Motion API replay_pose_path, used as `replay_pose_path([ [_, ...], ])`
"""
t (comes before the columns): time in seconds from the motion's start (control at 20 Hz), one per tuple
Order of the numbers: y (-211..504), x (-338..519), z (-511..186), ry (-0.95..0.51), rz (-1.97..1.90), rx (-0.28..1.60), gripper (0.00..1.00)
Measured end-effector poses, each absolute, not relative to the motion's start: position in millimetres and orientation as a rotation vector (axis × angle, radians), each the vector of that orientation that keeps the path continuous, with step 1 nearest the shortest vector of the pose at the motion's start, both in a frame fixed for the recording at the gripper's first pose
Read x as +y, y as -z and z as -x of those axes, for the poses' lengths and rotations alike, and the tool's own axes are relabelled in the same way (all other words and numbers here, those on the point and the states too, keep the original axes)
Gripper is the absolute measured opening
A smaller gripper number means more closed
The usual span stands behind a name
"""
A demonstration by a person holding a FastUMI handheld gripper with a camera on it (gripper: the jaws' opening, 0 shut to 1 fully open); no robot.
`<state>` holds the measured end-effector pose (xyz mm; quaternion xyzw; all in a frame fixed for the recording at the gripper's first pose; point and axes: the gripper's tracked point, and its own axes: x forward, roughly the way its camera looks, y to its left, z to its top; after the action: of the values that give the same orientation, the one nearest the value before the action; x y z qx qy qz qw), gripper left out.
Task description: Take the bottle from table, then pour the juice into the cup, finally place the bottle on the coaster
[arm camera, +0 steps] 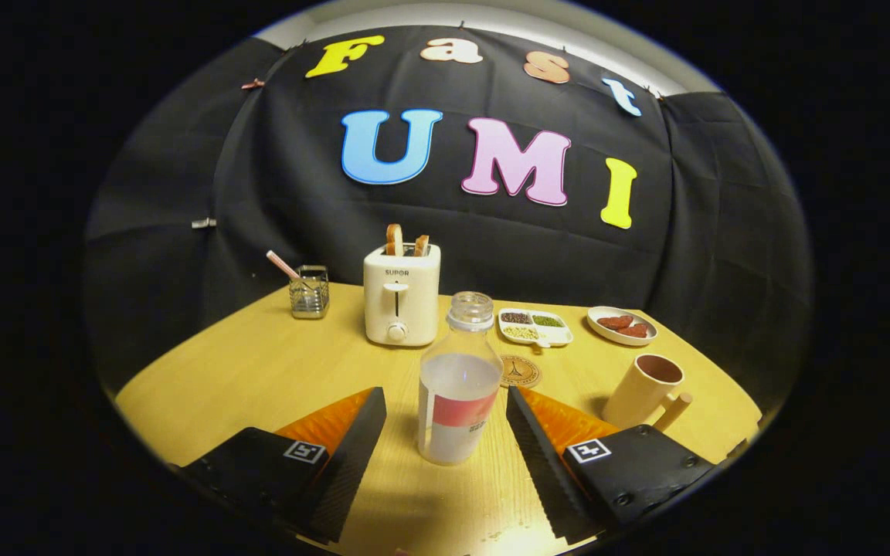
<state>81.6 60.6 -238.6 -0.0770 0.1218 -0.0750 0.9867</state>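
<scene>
A clear plastic bottle point(458, 386) with a red and white label stands upright on the wooden table point(259, 371), with no cap on its neck and pale liquid up to its shoulder. It stands between my two fingers, a gap on each side. My gripper point(445, 398) is open. A cream cup point(643, 392) with a handle stands to the right, just beyond the right finger. A round brown coaster point(521, 371) lies flat behind the bottle, partly hidden by it.
A cream toaster point(402, 301) with bread slices in it stands at the back. Left of it is a small metal holder point(310, 292) with a pink stick. A divided white tray point(535, 327) and a plate of red pieces point(621, 325) lie at the back right.
</scene>
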Motion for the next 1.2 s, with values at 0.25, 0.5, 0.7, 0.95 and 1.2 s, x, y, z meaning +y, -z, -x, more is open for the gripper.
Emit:
replay_pose_path([
  [0.25,253,49,-102,0.182,0.149,0.243,0.97],
  [0.5,255,44,-129,0.209,0.104,0.222,0.97],
  [0.7,255,33,-144,0.256,0.097,0.196,0.96],
  [0.95,260,33,-155,0.257,0.106,0.195,0.91],
  [1.2,264,33,-156,0.265,0.098,0.203,0.83],
])
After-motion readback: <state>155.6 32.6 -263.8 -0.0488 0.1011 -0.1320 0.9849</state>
